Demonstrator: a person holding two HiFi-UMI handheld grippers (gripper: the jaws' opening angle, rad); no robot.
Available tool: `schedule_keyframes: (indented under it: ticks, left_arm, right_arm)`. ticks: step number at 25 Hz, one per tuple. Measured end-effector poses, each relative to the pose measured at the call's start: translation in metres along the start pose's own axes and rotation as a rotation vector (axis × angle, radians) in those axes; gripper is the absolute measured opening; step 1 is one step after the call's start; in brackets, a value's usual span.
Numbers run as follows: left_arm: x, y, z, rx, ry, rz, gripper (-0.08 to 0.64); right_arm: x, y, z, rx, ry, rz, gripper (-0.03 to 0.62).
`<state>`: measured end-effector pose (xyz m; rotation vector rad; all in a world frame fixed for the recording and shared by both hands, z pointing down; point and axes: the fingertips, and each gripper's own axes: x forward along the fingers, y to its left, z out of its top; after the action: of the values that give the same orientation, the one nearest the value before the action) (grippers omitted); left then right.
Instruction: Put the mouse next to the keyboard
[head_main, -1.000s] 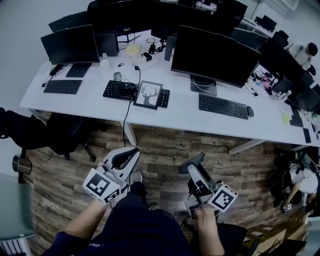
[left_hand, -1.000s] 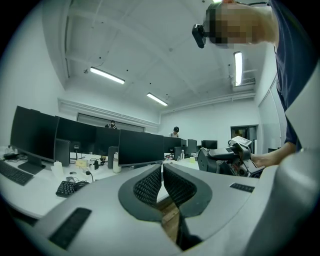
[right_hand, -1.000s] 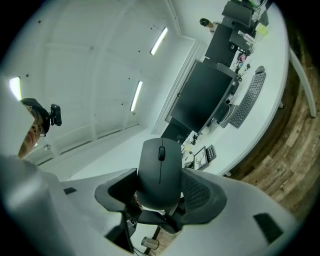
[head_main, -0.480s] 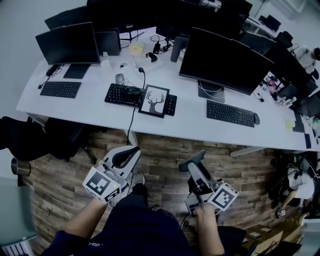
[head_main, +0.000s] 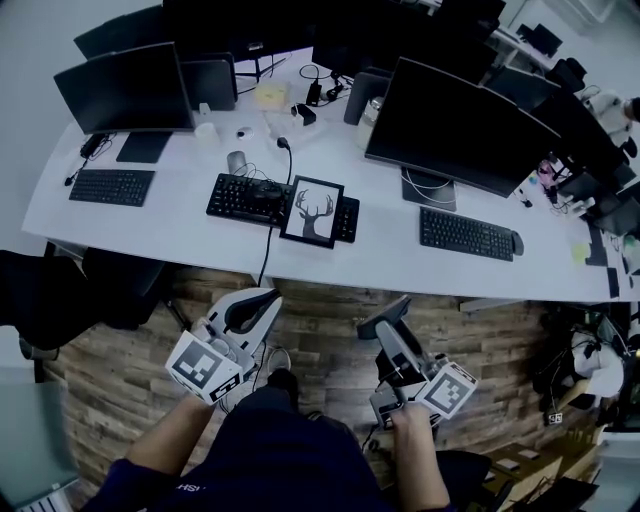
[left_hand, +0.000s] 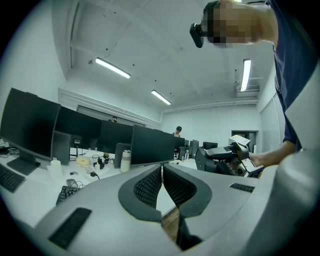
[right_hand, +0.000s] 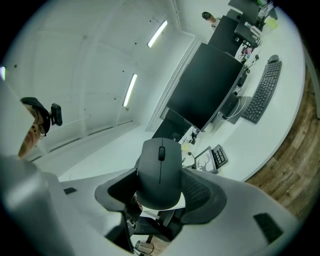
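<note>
Left gripper (left_hand: 162, 171) with fingers (left_hand: 147, 187) closed together, white desk (left_hand: 30, 192) and dark monitors (left_hand: 150, 145) beyond

The mouse (right_hand: 159, 165) has its near end sunk out of sight between the 2 pads of the right gripper (right_hand: 159, 192). A framed deer picture (head_main: 312, 212) covers part of the middle keyboard (head_main: 245, 195). The far desk clutter (head_main: 298, 110) is too small to name.

Colour findings: the mouse (right_hand: 160, 172) is dark grey with a black scroll wheel. The left tool (head_main: 262, 300) and right tool (head_main: 385, 312) have pale grey shells, black ribbed pads and black-and-white square markers. The bench (head_main: 190, 235) is white, the keyboard (head_main: 467, 234) black. The framed picture (head_main: 313, 212) shows a black stag on white. The floor (head_main: 320, 310) is brown wood plank.
</note>
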<state>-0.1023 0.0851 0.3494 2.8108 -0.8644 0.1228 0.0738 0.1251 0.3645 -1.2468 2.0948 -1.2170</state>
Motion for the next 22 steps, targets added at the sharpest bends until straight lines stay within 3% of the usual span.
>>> schedule_keyframes:
  ticks: [12, 22]
  left_arm:
    - [0.015, 0.058, 0.007, -0.009, -0.005, -0.029, 0.038]
    - [0.024, 0.082, 0.013, -0.003, -0.009, -0.044, 0.038]
  right_arm:
    - [0.060, -0.001, 0.010, -0.033, 0.002, -0.017, 0.273]
    - [0.083, -0.006, 0.016, -0.013, -0.015, -0.041, 0.273]
